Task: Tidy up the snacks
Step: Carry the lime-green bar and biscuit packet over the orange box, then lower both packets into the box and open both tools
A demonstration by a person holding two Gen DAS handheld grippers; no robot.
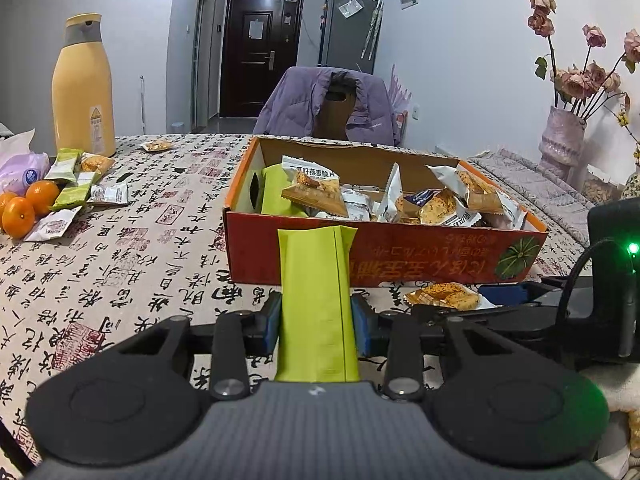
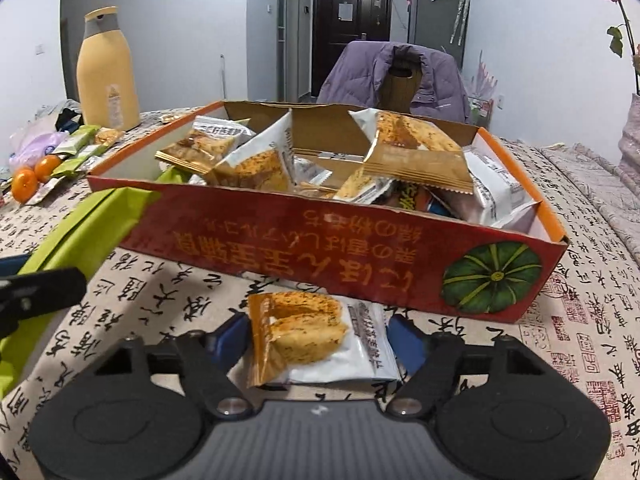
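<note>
Left gripper (image 1: 316, 314): blue pads pressed against both sides of a green packet (image 1: 318, 304), which stands upright between them, its top edge level with the near wall of the red box (image 1: 400, 254). In the right wrist view the same green packet (image 2: 80, 240) leans toward the box's left near corner.

Right gripper (image 2: 318, 340): jaws partly spread, with an orange-and-white snack packet (image 2: 316, 340) lying between the blue fingers (image 2: 406, 342) on the desk (image 2: 580, 340); whether the pads touch it cannot be told. The packet lies just in front of the box's near wall, which stands between it and the box's interior. From the left wrist view this packet (image 1: 442, 295) and the right gripper's blue finger (image 1: 502, 293) appear at the box's foot.

Red box (image 2: 340, 248): open-topped, cardboard dividers inside, filled with loose orange-and-white snack packets (image 2: 416, 152) and one green packet (image 1: 276, 188) at its left end.

Surroundings: desk covered by a cloth printed with calligraphy. Far left, a yellow flask (image 1: 84, 88); in front of it tangerines (image 1: 24, 208), more loose snack packets (image 1: 76, 184) and a lilac pouch (image 1: 22, 170). One stray packet (image 1: 157, 145) lies near the far desk edge. Behind the box, a chair draped with a purple jacket (image 1: 320, 102). At right, a vase of dried roses (image 1: 560, 140).
</note>
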